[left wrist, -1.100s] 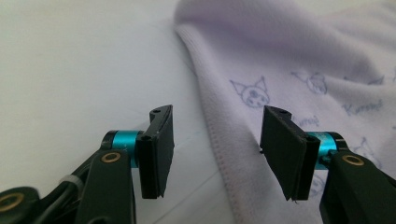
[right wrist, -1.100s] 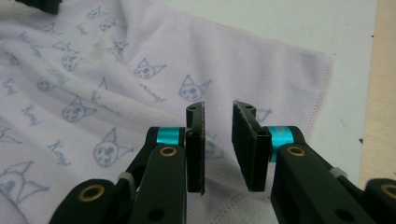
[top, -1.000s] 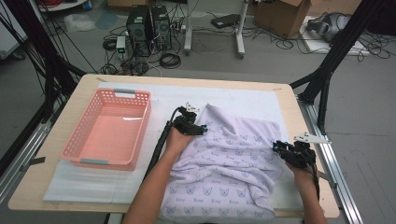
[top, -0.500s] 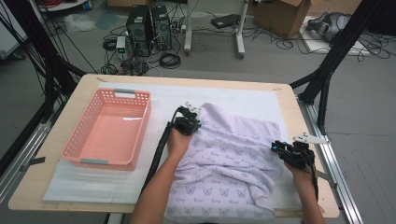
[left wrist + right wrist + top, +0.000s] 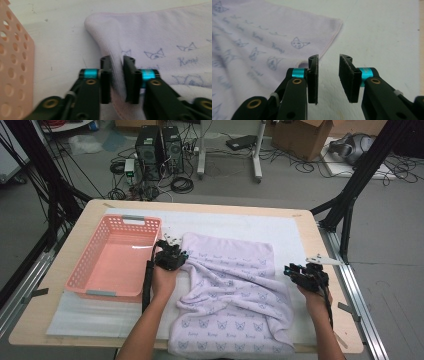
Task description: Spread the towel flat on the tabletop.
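high view: left gripper [image 5: 172,256] had slid the towel's [image 5: 235,295] corner toward the pink basket [image 5: 85,281], flattening it | left gripper view: jaws just eased open, hem between them, barely gripped | right gripper view: jaws just parted, nothing between, towel edge [image 5: 329,45] beside them

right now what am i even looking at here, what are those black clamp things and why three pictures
A person sits at a wooden table covered with a white mat, holding a black two-jaw tool in each hand. The high view looks down from above; the other two pictures come from small cameras riding on each tool, looking along its jaws. On the mat lie a pale lilac towel printed with small cat faces and an empty pink plastic basket with holes. The left tool has a fold of the towel's edge between its jaws, which have just been opening, so the grip looks loose. The right tool is open over bare mat beside the towel's corner, holding nothing.
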A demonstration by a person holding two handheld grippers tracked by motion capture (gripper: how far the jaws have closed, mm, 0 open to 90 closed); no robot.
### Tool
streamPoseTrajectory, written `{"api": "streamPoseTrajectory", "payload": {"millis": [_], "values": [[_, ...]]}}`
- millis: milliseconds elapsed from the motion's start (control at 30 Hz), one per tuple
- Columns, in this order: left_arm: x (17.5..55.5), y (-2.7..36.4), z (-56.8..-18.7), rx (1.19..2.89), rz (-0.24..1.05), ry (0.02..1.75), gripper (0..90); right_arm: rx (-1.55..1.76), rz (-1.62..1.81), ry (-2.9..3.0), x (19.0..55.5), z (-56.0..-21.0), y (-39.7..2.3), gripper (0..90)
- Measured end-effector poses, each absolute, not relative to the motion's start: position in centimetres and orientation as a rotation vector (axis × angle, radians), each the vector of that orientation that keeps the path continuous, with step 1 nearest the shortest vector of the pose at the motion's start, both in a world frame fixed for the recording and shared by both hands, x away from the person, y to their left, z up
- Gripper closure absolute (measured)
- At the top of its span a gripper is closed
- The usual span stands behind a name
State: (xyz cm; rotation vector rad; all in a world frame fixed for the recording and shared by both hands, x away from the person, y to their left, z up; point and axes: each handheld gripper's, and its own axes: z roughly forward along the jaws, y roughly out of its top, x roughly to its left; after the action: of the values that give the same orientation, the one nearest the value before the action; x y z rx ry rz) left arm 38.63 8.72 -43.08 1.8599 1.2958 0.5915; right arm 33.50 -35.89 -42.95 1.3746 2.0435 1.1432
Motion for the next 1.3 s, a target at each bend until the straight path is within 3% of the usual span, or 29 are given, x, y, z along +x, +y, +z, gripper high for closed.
{"api": "streamPoseTrajectory", "payload": {"millis": [33,133,267,333,367,400,500,633,700,733,767,867,1300], "values": [[38.7,8.8,-43.2,1.849,0.570,1.294,60.9,1.378,1.111,2.050,34.2,-43.2,-35.5,66.6],[38.8,8.9,-43.1,1.803,0.538,1.251,53.6,1.428,1.070,2.067,36.5,-43.8,-34.2,62.6],[39.0,8.6,-42.8,1.798,0.538,1.206,51.0,1.469,1.051,2.104,39.2,-44.4,-31.9,59.6],[39.3,8.6,-42.8,1.792,0.529,1.208,50.6,1.429,0.964,2.132,39.9,-44.5,-30.8,67.8],[39.5,8.6,-42.9,1.799,0.515,1.202,49.9,1.403,0.940,2.146,40.1,-44.4,-30.4,80.7],[39.7,8.5,-43.0,1.809,0.506,1.194,49.4,1.359,0.907,2.184,40.2,-44.2,-30.0,85.5],[39.9,8.3,-43.4,1.814,0.496,1.186,48.9,1.239,0.680,2.184,40.6,-43.5,-29.3,87.7],[40.0,7.9,-43.5,1.809,0.481,1.179,43.6,1.352,0.690,1.975,40.8,-42.3,-32.6,87.7],[40.3,7.9,-43.5,1.818,0.474,1.184,41.5,1.398,0.718,1.951,40.7,-42.1,-33.7,86.4],[40.5,7.7,-43.4,1.824,0.474,1.184,41.0,1.404,0.743,1.961,40.6,-42.1,-34.0,82.5],[40.6,7.6,-43.4,1.830,0.477,1.183,40.8,1.410,0.772,1.960,40.4,-42.0,-34.1,73.0],[40.9,7.0,-43.2,1.862,0.462,1.170,40.4,1.419,0.889,1.929,39.2,-41.4,-34.7,64.2],[43.0,6.7,-44.8,1.853,0.444,1.244,43.7,1.396,0.985,1.972,36.4,-41.3,-36.1,62.6]]}}
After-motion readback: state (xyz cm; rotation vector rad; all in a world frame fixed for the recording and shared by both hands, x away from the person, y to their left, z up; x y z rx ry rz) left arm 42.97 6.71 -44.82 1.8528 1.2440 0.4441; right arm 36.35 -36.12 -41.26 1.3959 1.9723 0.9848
